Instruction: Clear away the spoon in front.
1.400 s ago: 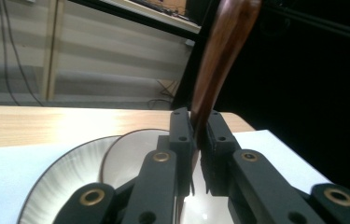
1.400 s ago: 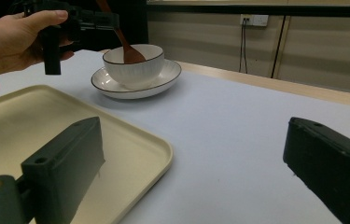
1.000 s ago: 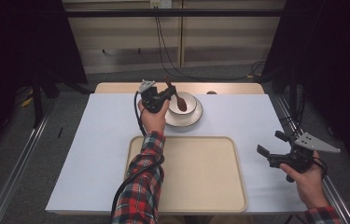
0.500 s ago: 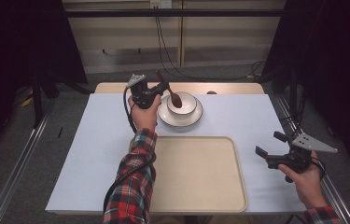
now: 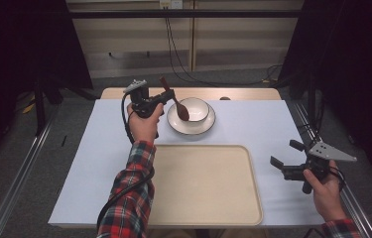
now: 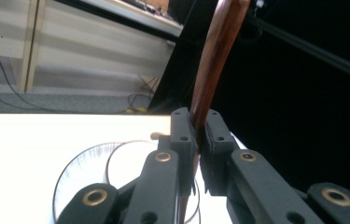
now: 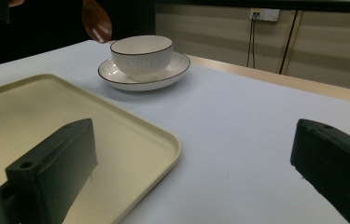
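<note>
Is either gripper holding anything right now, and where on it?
The left gripper is shut on the wooden spoon, clamped on its handle partway along, bowl end hanging over the bowl. The right gripper is open and holds nothing.

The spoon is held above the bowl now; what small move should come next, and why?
Probably carry the spoon toward the tray and lower it there. The left gripper is shut on its handle, its head hangs clear above the bowl, and the right gripper waits open beside the tray.
</note>
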The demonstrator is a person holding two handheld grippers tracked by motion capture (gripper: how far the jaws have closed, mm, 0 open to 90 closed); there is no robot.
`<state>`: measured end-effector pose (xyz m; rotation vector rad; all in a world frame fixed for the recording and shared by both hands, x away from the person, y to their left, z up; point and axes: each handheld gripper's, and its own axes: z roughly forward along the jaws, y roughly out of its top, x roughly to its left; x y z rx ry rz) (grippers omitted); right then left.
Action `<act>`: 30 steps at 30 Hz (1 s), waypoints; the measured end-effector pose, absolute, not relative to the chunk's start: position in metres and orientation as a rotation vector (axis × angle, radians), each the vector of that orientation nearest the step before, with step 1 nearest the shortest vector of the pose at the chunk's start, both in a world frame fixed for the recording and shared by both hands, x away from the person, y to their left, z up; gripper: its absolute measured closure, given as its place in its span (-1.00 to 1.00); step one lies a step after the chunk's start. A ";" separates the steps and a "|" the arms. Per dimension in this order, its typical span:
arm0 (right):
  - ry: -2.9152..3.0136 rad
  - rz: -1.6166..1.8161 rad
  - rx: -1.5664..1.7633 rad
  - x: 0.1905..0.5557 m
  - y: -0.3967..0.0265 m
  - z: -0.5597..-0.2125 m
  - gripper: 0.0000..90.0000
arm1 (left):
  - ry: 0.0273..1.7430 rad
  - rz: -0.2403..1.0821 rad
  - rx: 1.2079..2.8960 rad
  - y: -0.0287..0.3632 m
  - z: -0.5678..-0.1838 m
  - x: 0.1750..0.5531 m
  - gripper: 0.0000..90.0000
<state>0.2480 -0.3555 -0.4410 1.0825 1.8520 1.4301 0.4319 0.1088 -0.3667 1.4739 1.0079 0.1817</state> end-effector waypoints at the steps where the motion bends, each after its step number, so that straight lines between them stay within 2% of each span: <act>1: 1.853 1.428 1.078 0.248 -0.356 -0.441 -1.00 | 1.008 0.182 1.468 0.109 -0.366 0.431 0.89; 30: 1.876 1.422 1.060 0.248 -0.354 -0.442 -1.00 | 1.023 0.045 1.612 0.134 -0.375 0.400 0.89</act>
